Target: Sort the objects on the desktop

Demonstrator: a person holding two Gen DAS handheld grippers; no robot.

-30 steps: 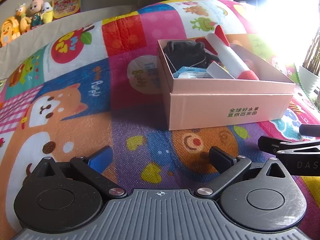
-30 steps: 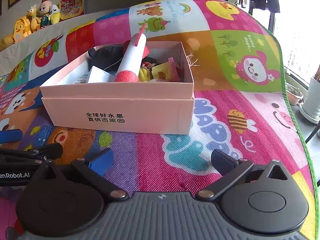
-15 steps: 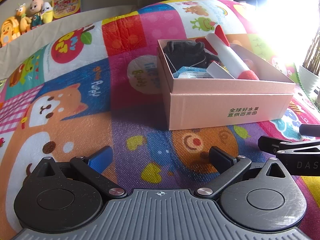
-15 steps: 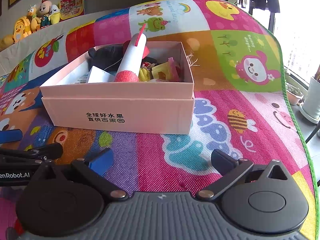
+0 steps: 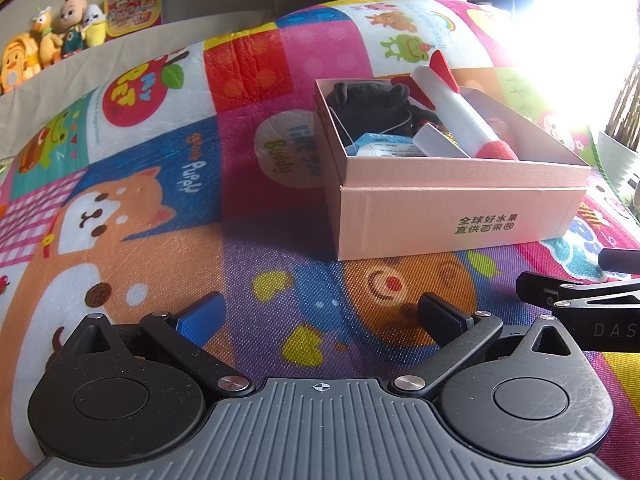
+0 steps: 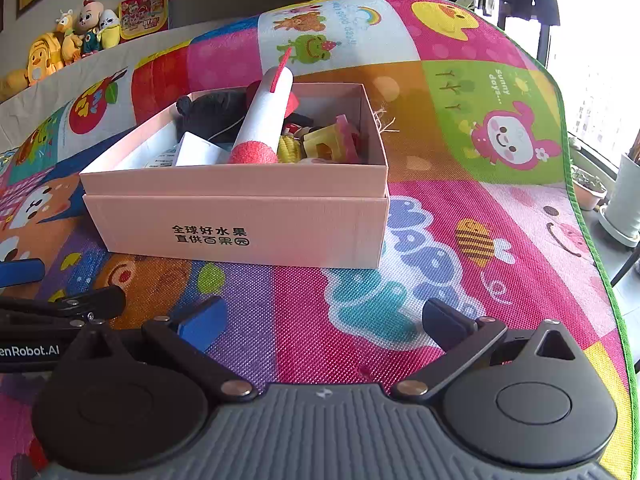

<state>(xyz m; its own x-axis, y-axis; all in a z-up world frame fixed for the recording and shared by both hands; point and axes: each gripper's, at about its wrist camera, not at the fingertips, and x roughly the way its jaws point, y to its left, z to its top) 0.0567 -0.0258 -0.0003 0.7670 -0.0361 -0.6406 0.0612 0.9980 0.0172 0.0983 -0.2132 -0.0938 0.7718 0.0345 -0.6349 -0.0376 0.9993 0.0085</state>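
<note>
Both tools hang low over the patterned play mat (image 6: 460,208), fingers spread and empty: left tool (image 5: 320,316), right tool (image 6: 320,320). The pink box (image 6: 240,224) sits straight ahead of the right tool and ahead-right of the left. Green Chinese characters mark its front. Inside, a white-and-red foam rocket (image 6: 262,120) points away, resting on the rim.

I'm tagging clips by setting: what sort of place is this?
Probably a home room where a child plays: a cartoon play mat covers the surface, plush toys line the back ledge, and a pink box holds toys.
</note>
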